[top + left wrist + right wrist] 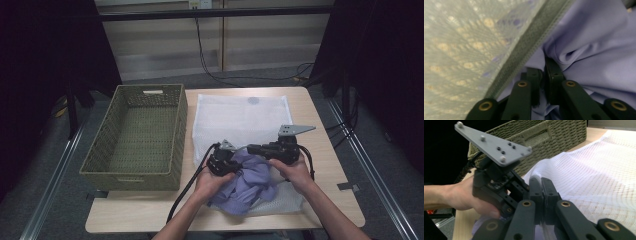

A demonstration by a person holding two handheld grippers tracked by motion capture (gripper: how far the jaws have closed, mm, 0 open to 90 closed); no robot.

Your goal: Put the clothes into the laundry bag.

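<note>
A: Entry. The lilac garment point(250, 181) lies bunched at the near edge of the table point(325, 150), partly on and partly inside the white mesh laundry bag point(240, 117). In the left gripper view the bag's grey hemmed rim point(529, 47) runs diagonally, with lilac cloth showing through the mesh beyond it.

B: Jaws?

A: Left gripper point(220, 162): jaws drawn together, pinching a fold of the lilac cloth between the pads, right beside the bag's rim. Right gripper point(272, 150): jaws closed on the white mesh at the bag's opening, holding that edge lifted.

B: Progress, by your reading?

A: Judged partway. The mouth of the bag is held up and some cloth is past the rim, but most of the garment is heaped outside at the near side. Left to do, as I judge it: feed the rest in, then presumably close the bag.

B: Surroundings?

A: The far part of the bag lies flat toward the table's far edge. A woven green basket point(135, 135) stands to the left, just beside the bag, with nothing in it.
</note>
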